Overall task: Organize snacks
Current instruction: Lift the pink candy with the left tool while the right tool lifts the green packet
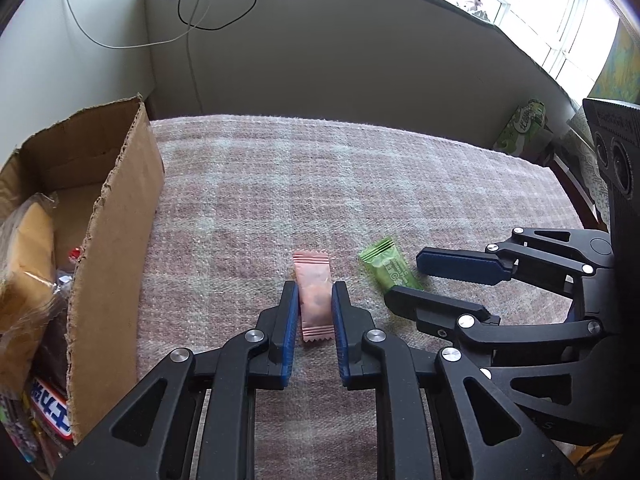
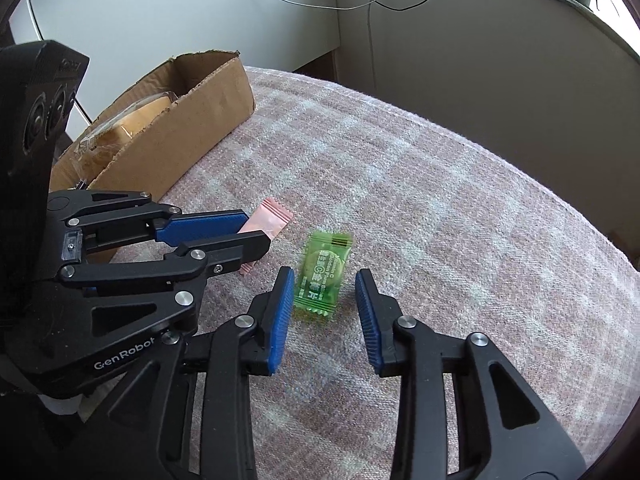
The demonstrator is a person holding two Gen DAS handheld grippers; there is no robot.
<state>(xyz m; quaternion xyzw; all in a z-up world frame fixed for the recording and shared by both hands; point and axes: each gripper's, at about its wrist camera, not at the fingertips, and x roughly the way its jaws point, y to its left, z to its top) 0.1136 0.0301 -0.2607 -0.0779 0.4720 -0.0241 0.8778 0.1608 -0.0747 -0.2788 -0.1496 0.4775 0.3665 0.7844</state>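
Now, left claw (image 1: 315, 308): closed on the pink candy (image 1: 314, 296), pads pressing both long sides.
Right claw (image 2: 323, 308): jaws parted, nothing gripped; the green candy (image 2: 323, 276) lies between them, apart from the right pad.
Candies: both flat on the checked cloth (image 1: 360, 184) over the bench, near each other.
Box (image 1: 116, 248): cardboard, torn rim, left of the candies, holding wrapped snacks (image 1: 28, 248).
Around: green tissue pack (image 1: 524, 128) at the far right edge; cables (image 1: 192, 20) hang down the wall behind.
In the way: each claw crowds the other's side.
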